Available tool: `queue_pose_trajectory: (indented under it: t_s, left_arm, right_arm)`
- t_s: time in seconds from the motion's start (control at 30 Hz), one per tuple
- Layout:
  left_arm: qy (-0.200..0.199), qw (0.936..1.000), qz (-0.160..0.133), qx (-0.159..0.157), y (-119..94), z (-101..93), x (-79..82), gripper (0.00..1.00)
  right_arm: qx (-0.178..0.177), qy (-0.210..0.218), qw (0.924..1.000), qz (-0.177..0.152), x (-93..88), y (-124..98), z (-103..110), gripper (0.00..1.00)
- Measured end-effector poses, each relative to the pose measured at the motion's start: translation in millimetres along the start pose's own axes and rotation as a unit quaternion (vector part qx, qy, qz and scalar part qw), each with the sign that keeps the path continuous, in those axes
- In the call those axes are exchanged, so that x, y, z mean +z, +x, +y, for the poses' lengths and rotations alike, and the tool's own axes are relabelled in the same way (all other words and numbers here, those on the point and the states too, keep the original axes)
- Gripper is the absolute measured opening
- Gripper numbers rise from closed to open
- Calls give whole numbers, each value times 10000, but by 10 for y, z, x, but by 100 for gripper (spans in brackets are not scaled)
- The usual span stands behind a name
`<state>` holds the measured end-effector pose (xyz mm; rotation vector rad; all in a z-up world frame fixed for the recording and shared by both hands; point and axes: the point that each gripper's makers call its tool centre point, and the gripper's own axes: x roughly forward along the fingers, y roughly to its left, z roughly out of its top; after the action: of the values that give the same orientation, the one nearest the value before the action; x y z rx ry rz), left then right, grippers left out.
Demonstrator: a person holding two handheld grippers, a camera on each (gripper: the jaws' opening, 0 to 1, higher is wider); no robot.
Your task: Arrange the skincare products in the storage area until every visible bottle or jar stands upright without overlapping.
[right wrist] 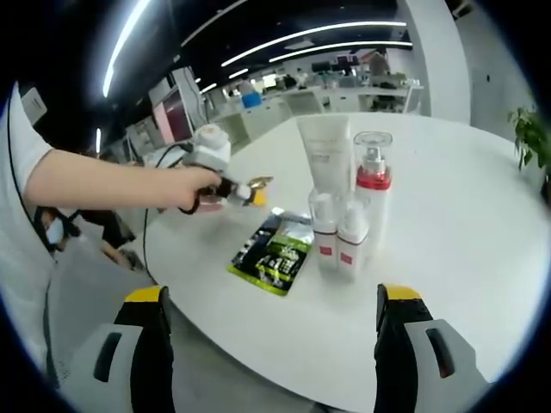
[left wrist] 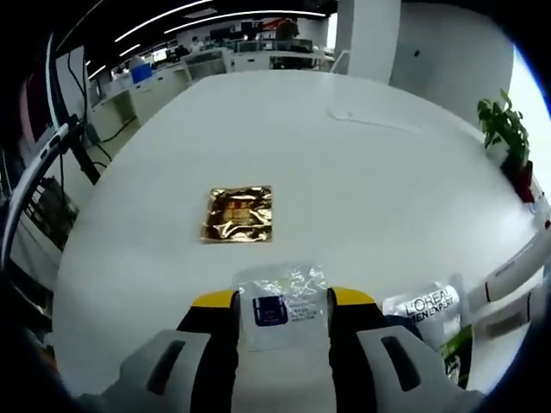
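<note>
Between the parted jaws of the left claw (left wrist: 281, 299), a clear sachet (left wrist: 281, 303) with a dark blue label is seen lying on the white surface (left wrist: 362, 198); whether it is touched cannot be told. Farther off, a gold foil sachet (left wrist: 238, 214) lies flat. In the right gripper view, the right claw (right wrist: 271, 301) is held wide apart near the surface edge. Beyond it, a green-and-black sachet (right wrist: 274, 255) lies flat beside two small white bottles (right wrist: 337, 234), a white tube (right wrist: 324, 153) and a red-collared pump bottle (right wrist: 373, 176), all upright.
</note>
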<state>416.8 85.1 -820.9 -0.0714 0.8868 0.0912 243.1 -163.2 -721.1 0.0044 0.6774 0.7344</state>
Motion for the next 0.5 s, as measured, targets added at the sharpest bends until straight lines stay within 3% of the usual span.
queue_pose_trajectory:
  t_s: [0.2, 0.5]
  left_arm:
    - [26, 9995, -222, -243, -91, -27, 56, 38]
    - [21, 9942, -605, -885, -485, -262, 53, 37]
  right_arm:
    - [19, -52, 10000, -10, 8, 4, 15, 99]
    - [198, -340, 9992, -13, 33, 21, 130, 98]
